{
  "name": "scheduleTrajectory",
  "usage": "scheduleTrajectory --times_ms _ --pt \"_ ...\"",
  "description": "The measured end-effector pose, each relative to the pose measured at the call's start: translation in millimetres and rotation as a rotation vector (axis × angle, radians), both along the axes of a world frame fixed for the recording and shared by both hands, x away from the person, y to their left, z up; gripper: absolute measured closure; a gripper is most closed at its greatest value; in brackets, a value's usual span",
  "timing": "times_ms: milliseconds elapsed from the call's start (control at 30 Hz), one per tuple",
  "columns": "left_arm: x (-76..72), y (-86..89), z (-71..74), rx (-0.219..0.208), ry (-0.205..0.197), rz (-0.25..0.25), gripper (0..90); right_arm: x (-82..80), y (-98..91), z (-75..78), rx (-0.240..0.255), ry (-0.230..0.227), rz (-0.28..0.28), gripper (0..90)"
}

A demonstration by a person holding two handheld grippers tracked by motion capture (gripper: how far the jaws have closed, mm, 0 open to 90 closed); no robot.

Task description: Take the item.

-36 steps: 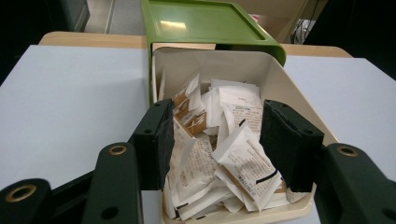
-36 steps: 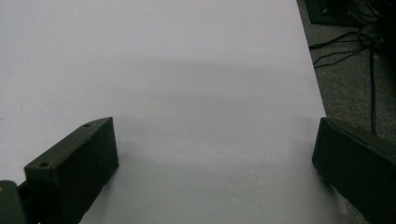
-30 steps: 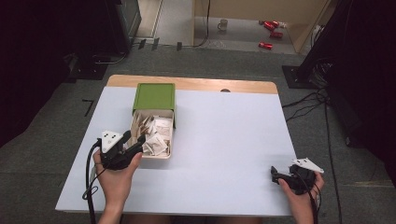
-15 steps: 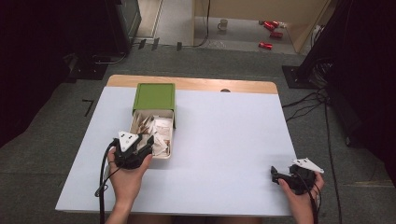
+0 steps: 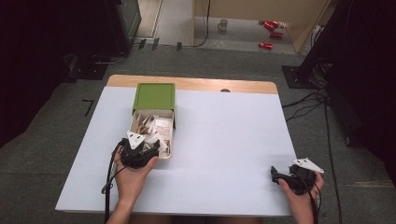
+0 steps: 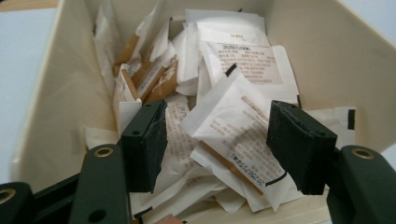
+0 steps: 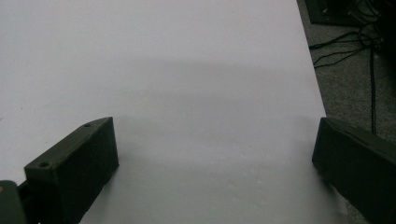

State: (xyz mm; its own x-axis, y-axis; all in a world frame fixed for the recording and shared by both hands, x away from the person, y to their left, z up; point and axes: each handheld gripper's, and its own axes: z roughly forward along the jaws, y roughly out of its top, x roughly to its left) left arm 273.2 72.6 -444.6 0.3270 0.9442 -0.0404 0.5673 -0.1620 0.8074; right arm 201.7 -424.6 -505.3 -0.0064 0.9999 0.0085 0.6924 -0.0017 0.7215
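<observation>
Left gripper view looks straight along the left gripper [image 6: 217, 144], whose two black jaws stand apart inside the near end of a cream drawer [image 6: 60, 107]; they have just been opening, and a white sachet with printed text [image 6: 238, 135] lies in the gap between them, with neither pad pressing on it, so the gripper is released. Around that sachet, in the middle and upper part of the frame, a loose heap of sachets [image 6: 187, 70] covers the drawer floor, white ones at the centre and right, brown-and-white ones toward the upper left. High view shows the same left gripper [image 5: 148, 150] at lower left of centre, held in the person's left hand [image 5: 130, 175], its tip over the drawer's near end; the cream drawer [image 5: 169, 135] is pulled out toward the bottom of the frame from a green box [image 5: 154, 96] that stands on the white desk [image 5: 224, 130] near its upper edge. At the lower right of that frame the right gripper [image 5: 275, 175] sits in the right hand [image 5: 301, 198] near the desk's corner, well apart from the box. Right gripper view shows the right gripper [image 7: 215, 149] with jaws spread wide over bare desk, grasping nothing.
</observation>
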Motion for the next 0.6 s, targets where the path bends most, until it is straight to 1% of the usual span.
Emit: scheduleTrajectory --times_ms 67,100,133,167,333,367,433,500,600 --pt "0.1 0.0 -0.7 -0.005 0.007 -0.010 39.1 0.0 0.0 0.0 0.000 0.000 0.000 0.0" --pt "-0.1 0.3 -0.7 -0.015 0.006 -0.008 39.5 0.0 0.0 0.0 0.000 0.000 0.000 0.0" --pt "-0.9 0.8 -0.3 -0.016 0.000 -0.006 40.9 0.0 0.0 0.0 0.000 0.000 0.000 0.0" --pt "-2.6 0.9 0.6 -0.016 -0.012 0.000 44.3 0.0 0.0 0.0 0.000 0.000 0.000 0.0" --pt "-6.8 2.7 4.5 -0.037 -0.024 -0.021 53.8 0.0 0.0 0.0 0.000 0.000 0.000 0.0" --pt "-7.8 3.3 5.6 -0.053 -0.026 -0.026 55.4 0.0 0.0 0.0 0.000 0.000 0.000 0.0" --pt "-10.5 5.0 9.1 -0.068 -0.042 -0.033 59.2 0.0 0.0 0.0 0.000 0.000 0.000 0.0" --pt "-12.6 7.1 12.6 -0.095 -0.056 -0.040 63.1 0.0 0.0 0.0 0.000 0.000 0.000 0.0" --pt "-14.9 9.3 16.5 -0.120 -0.067 -0.053 69.1 0.0 0.0 0.0 0.000 0.000 0.000 0.0"
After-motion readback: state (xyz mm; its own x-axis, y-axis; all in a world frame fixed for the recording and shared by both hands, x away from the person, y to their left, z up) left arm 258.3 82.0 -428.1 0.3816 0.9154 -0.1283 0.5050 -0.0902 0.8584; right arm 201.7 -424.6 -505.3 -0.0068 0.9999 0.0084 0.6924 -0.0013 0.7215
